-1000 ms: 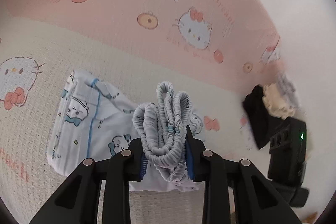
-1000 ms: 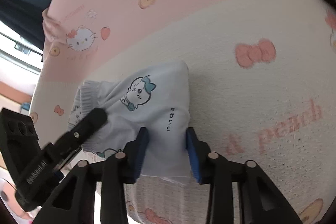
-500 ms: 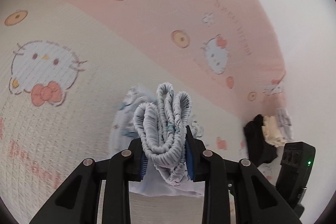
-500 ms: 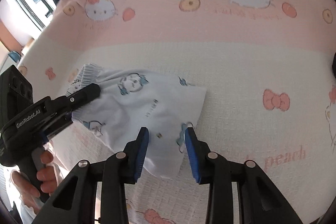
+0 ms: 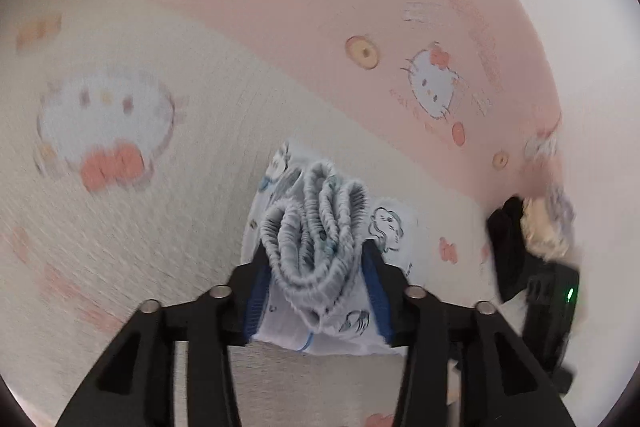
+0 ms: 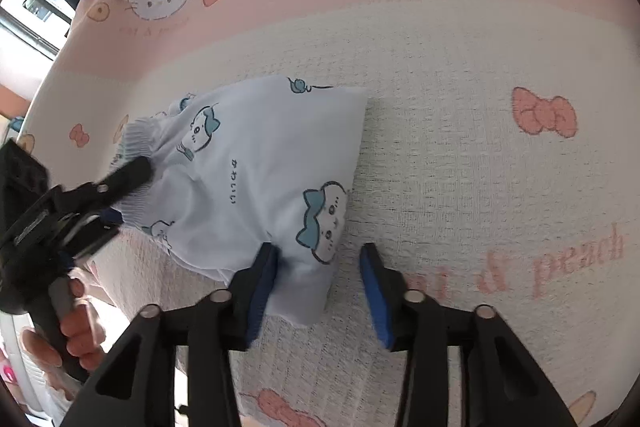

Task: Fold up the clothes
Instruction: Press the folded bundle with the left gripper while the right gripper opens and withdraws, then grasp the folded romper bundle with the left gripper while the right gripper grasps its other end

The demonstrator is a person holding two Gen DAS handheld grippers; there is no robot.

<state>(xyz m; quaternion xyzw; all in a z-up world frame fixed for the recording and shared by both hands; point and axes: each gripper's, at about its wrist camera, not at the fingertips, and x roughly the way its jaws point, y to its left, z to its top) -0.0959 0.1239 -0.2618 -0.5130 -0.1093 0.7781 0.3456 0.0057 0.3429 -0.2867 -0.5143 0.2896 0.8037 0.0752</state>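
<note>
Step in hand: release after fold. One pale-blue printed shorts (image 6: 256,179), folded, lying on pink-and-cream cartoon blanket (image 6: 460,147). Left gripper (image 5: 316,279) jaws opening, bunched elastic waistband (image 5: 316,227) between them. Right gripper (image 6: 320,283) jaws opening, hem corner between, far pad clear. Next move, judged: withdraw both without dragging fabric. Two grippers; one small clothes pile (image 5: 532,227) at blanket edge.

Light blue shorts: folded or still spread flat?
Folded. The shorts lie doubled into a compact packet on the blanket, their elastic waistband bunched in several stacked layers at one end.
</note>
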